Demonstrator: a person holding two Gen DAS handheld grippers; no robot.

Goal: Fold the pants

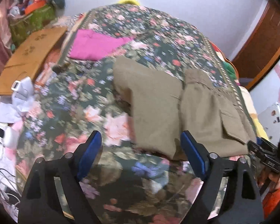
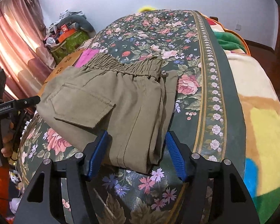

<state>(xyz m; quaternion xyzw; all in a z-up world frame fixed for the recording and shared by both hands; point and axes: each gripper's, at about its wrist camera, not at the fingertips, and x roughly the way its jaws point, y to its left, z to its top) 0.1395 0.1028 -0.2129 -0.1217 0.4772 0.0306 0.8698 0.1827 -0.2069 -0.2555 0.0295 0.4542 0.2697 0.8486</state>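
Olive-green pants (image 2: 121, 100) lie folded on a floral bedcover (image 2: 192, 59), waistband at the far end and a flap pocket on top. My right gripper (image 2: 136, 145) stands open with the near end of the pants between its blue pads; a thin gap shows at the right pad (image 2: 175, 155). In the left wrist view the pants (image 1: 158, 108) sit ahead and to the right. My left gripper (image 1: 140, 149) hangs open over the bedcover (image 1: 80, 100), its right pad (image 1: 194, 155) just beside the near edge of the pants, with nothing held.
A folded magenta cloth (image 1: 95, 44) lies further back on the bed. A brown cardboard piece (image 1: 29, 56) and a cluttered green bag (image 1: 31, 18) are at the left. A colourful blanket (image 2: 261, 123) runs along the right side. Cables and white items (image 1: 1, 140) sit at the lower left.
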